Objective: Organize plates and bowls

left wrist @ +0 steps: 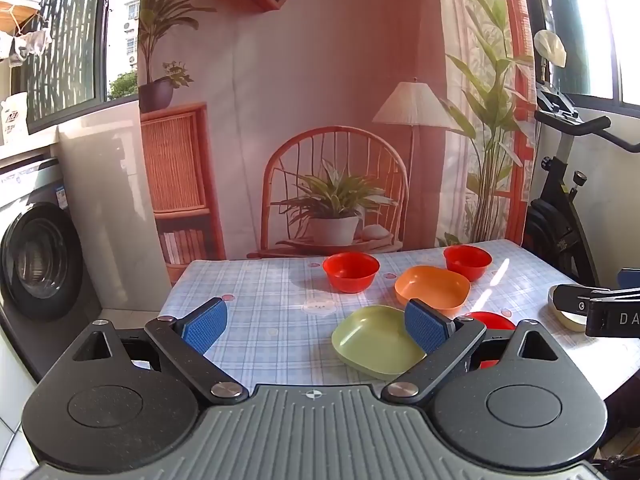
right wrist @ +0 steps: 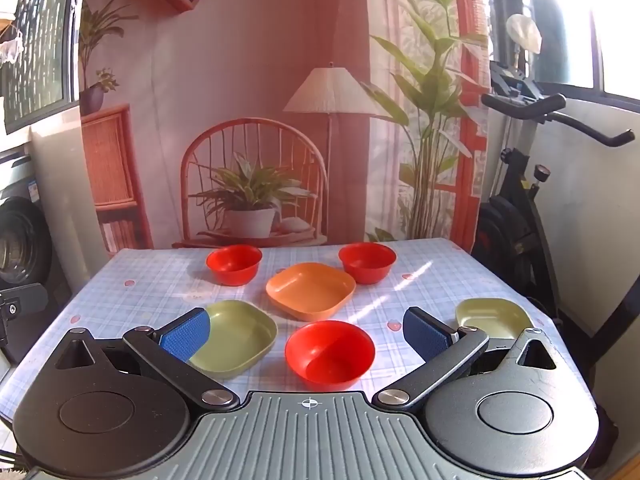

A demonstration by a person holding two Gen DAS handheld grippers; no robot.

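Three red bowls stand on the checked table: one near (right wrist: 330, 354), one far left (right wrist: 234, 264), one far right (right wrist: 367, 262). An orange square plate (right wrist: 311, 290) lies between them. A green square plate (right wrist: 236, 336) lies at near left, another green plate (right wrist: 494, 318) at near right. My right gripper (right wrist: 306, 330) is open and empty above the near red bowl. My left gripper (left wrist: 316, 322) is open and empty over the table's left part, beside the green plate (left wrist: 378, 338). The orange plate (left wrist: 432, 288) and two far bowls (left wrist: 351, 271) (left wrist: 467, 262) show beyond it.
The table (right wrist: 152, 280) has a blue plaid cloth. A washing machine (left wrist: 36, 264) stands left of it, an exercise bike (right wrist: 524, 208) right of it. A printed backdrop hangs behind the far edge. Part of the right gripper (left wrist: 600, 312) shows at the left view's right side.
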